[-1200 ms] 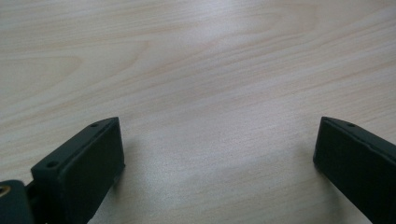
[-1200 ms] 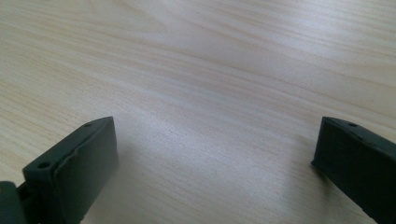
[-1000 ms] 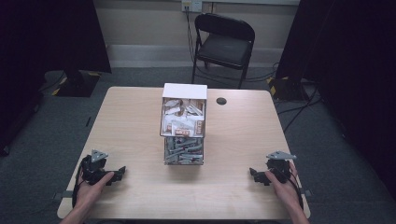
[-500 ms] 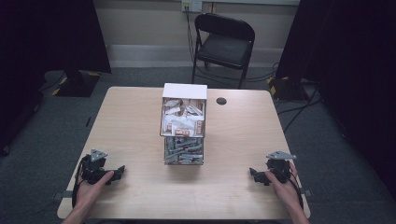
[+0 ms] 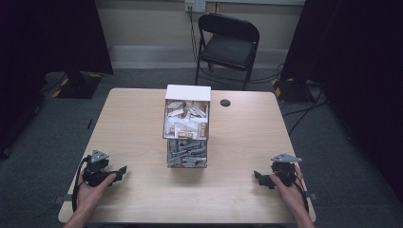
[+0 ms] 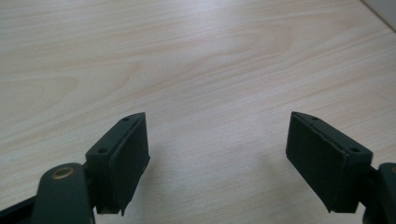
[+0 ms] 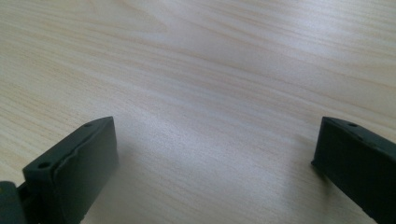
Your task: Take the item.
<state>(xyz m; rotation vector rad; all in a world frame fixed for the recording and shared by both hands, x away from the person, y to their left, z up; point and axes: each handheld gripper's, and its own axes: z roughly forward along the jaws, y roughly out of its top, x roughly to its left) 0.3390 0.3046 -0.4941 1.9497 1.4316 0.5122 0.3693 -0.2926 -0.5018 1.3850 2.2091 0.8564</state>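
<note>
1. Our left tool (image 5: 119, 170) rests low on the counter (image 5: 133, 123) near its front left corner, jaws spread wide with nothing between them; the left gripper view shows bare wood grain between the pads (image 6: 125, 154).
2. Our right tool (image 5: 259, 176) sits near the front right corner, likewise released and empty, bare counter between its jaws.
3. Both tools point inward toward the middle, which we judge a ready stance, giving each an equal reach.
4. Midway between them, well apart from both, stands the clear bin (image 5: 187, 153) of grey parts, with the white box (image 5: 187, 114) of packets touching behind it.
</note>
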